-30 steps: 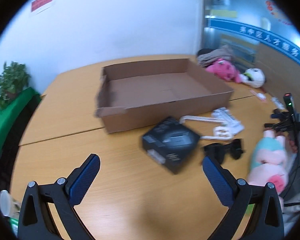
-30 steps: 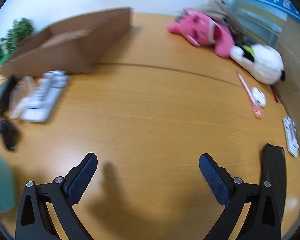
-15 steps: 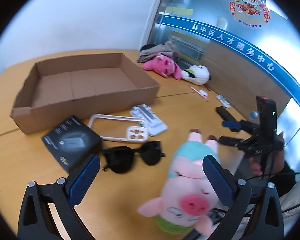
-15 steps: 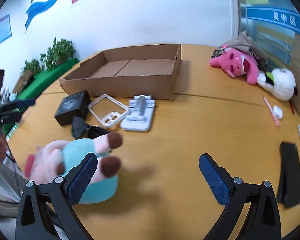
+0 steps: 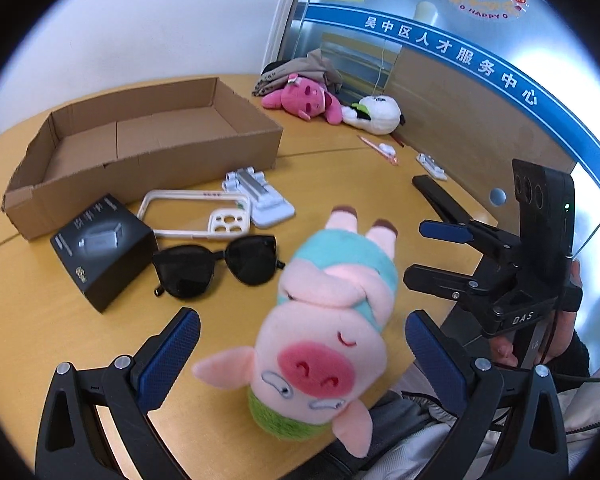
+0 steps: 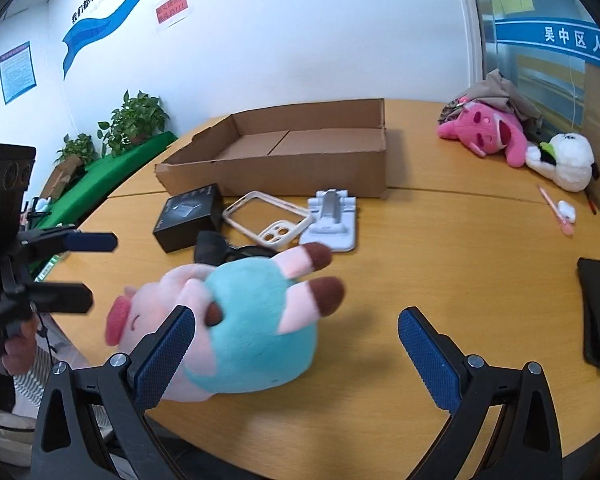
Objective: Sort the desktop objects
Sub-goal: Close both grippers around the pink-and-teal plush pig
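Observation:
A pink pig plush [image 5: 332, 312] in a teal shirt lies near the table's front edge, its head toward me. My left gripper [image 5: 302, 344] is open, its fingers either side of the pig's head and clear of it. My right gripper [image 6: 296, 344] is also open; its left pad overlaps the pig [image 6: 240, 312] in the picture. Behind the pig lie black sunglasses [image 5: 216, 266], a black box [image 5: 100, 248], a white phone case [image 5: 196, 214] and a white stand [image 5: 260, 196]. An open cardboard box [image 5: 140, 160] stands further back.
A pink plush [image 5: 304, 98] and a white plush [image 5: 376, 114] lie at the far right with a heap of cloth. A flat black item [image 6: 598, 308], a pink pen [image 6: 556, 210] and small white pieces lie at the right. Potted plants [image 6: 136, 120] stand at the left.
The left view has swung right from the cardboard box onto the pig. The right view has swung left onto the pig. Both grippers have stayed open.

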A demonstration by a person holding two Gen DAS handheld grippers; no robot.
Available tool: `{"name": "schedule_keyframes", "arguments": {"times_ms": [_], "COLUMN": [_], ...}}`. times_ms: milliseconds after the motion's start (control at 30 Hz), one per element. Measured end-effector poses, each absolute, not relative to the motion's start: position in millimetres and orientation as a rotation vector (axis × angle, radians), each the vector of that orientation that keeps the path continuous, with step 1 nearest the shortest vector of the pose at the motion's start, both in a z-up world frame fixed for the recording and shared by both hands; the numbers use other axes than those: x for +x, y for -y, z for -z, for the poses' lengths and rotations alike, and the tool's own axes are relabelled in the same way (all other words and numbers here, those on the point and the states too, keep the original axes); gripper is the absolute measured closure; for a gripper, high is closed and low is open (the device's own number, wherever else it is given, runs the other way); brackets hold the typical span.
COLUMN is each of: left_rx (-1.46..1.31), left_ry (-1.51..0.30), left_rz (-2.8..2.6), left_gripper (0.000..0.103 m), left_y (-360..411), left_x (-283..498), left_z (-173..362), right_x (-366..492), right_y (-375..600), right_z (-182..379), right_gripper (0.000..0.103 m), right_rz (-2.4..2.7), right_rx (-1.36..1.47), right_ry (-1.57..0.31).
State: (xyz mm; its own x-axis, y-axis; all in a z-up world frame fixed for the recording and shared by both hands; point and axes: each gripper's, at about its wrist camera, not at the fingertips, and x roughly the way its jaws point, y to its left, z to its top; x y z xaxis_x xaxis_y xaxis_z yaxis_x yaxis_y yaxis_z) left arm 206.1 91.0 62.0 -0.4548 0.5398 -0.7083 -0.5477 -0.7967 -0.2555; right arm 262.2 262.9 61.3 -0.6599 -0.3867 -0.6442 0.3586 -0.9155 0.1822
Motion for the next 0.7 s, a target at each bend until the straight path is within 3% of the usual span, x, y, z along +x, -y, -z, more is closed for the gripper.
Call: {"name": "schedule_keyframes", "arguments": {"times_ms": [267, 467, 700], "left_rx": [-1.154, -1.231, -1.255], "left_ry": [0.038, 0.019, 0.137], "left_rz": [-2.208, -2.165, -2.079], "left_gripper": [0.001, 0.000, 0.002], "left_y": [-92.1, -100.0, -88.9], "left_x": [212.3, 200.7, 183.3], "left_z": [-43.9, -17.8, -0.2], "right_x": [262.0, 243.4, 216.2], "right_y": [-254.0, -252.7, -237.3], "right_z": [-49.8, -24.3, -15.4], "right_gripper": [0.000, 0.000, 0.001], "right_rz": [2.440, 2.301, 2.268], "right_rx": [1.057, 1.150, 1.169], "right_ry": [0.128, 0.285, 0.352]}}
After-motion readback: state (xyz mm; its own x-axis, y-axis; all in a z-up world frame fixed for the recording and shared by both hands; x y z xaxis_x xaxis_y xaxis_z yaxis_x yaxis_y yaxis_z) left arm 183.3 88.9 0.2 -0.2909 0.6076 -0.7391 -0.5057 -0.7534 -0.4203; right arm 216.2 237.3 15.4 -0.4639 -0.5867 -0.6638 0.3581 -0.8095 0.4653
